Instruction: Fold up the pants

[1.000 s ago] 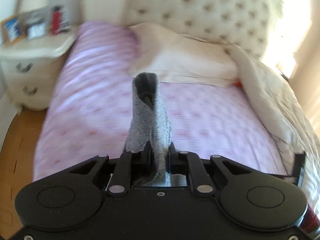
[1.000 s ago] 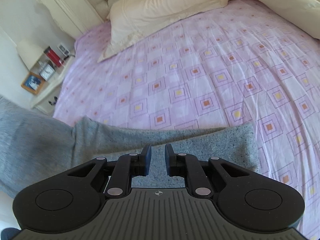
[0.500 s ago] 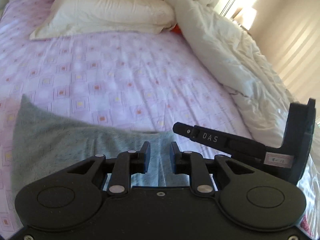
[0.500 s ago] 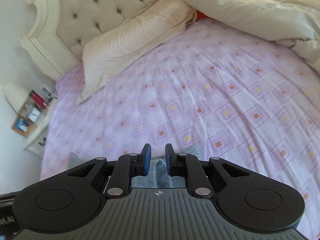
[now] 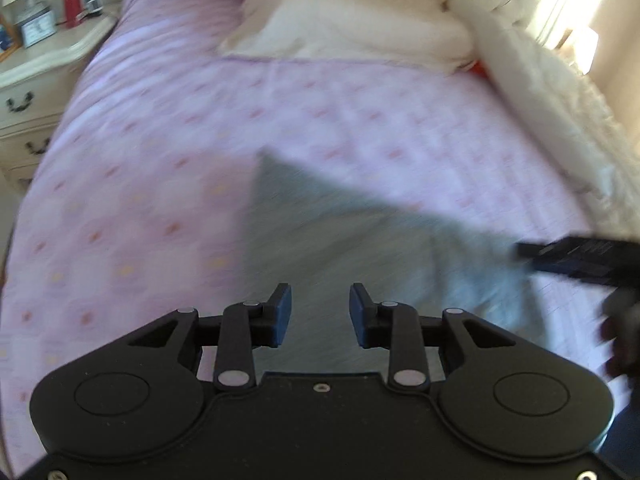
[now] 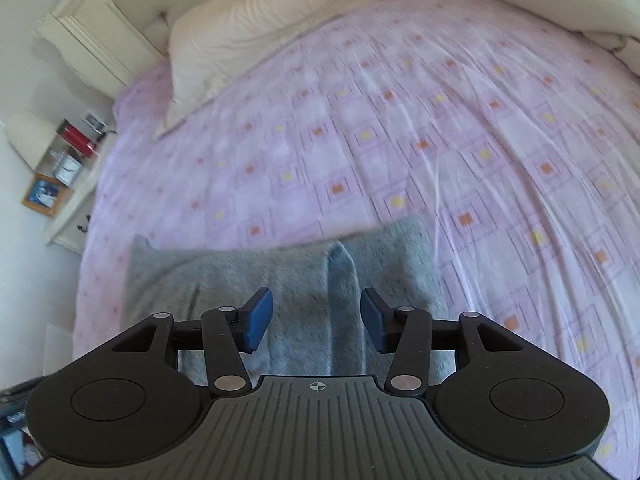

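The grey pants [image 5: 360, 236] lie folded on the pink patterned bed sheet [image 5: 160, 160], blurred in the left wrist view. My left gripper [image 5: 320, 312] hovers over their near part; its jaws are opening and the pads do not touch the cloth. In the right wrist view the grey pants [image 6: 288, 276] spread across the sheet [image 6: 440, 120] with a raised crease. My right gripper [image 6: 317, 320] is above them, jaws opening wide, the crease between the pads but not pressed. The right gripper [image 5: 576, 256] also shows as a dark shape at the right of the left wrist view.
A cream pillow [image 5: 352, 28] and tufted headboard [image 6: 168, 8] are at the bed's head. A rumpled cream duvet [image 5: 560, 92] lies along the right side. A white nightstand [image 5: 36, 64] with a red bottle [image 5: 71, 0] and picture frame stands left.
Both grippers have let go of the grey pants and opened. The left one dropped from holding the cloth aloft down to the bed, where the pants now lie flat.
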A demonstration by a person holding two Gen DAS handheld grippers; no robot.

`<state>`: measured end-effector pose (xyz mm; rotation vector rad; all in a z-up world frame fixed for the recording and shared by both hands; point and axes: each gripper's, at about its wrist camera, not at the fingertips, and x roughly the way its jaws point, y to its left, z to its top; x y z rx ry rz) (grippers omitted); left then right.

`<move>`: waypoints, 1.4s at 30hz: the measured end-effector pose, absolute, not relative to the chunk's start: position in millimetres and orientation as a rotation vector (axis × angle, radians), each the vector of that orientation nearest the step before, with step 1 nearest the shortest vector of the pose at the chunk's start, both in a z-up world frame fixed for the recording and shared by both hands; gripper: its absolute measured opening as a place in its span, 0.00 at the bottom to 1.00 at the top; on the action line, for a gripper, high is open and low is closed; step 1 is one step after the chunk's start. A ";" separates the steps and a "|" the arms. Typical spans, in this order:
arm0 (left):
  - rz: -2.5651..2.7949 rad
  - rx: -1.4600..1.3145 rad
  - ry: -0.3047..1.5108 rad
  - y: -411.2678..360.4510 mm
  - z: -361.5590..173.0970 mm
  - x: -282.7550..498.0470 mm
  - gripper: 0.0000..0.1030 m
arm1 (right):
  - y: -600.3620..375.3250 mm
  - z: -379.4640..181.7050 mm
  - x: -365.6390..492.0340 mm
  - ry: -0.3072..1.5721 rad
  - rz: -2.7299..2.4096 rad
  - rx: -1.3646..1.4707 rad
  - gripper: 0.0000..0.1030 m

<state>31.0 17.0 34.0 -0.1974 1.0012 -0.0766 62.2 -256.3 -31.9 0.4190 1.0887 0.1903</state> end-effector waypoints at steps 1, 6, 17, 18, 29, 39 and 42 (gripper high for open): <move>-0.070 -0.187 1.009 22.6 26.6 27.9 0.39 | -256.9 -34.7 58.8 1.110 0.192 0.411 0.47; -0.104 -0.207 1.055 43.0 -4.8 20.8 0.39 | -240.3 -45.6 50.3 1.201 0.192 0.302 0.49; -0.137 -0.222 0.993 41.9 -0.7 14.1 0.46 | -237.2 -50.9 47.1 1.211 0.172 0.337 0.52; -0.135 -0.210 0.993 40.7 -0.4 13.5 0.46 | -236.7 -51.2 47.8 1.212 0.169 0.338 0.52; -0.102 -0.155 1.021 34.7 -3.8 11.0 0.51 | -239.7 -52.4 49.7 1.239 0.190 0.358 0.45; -0.083 -0.171 1.029 38.2 -6.2 10.5 0.51 | -229.8 -21.7 42.7 1.100 0.315 0.330 0.07; -0.077 -0.187 1.029 41.1 -5.9 10.9 0.51 | -230.4 9.0 36.4 0.995 0.365 0.343 0.06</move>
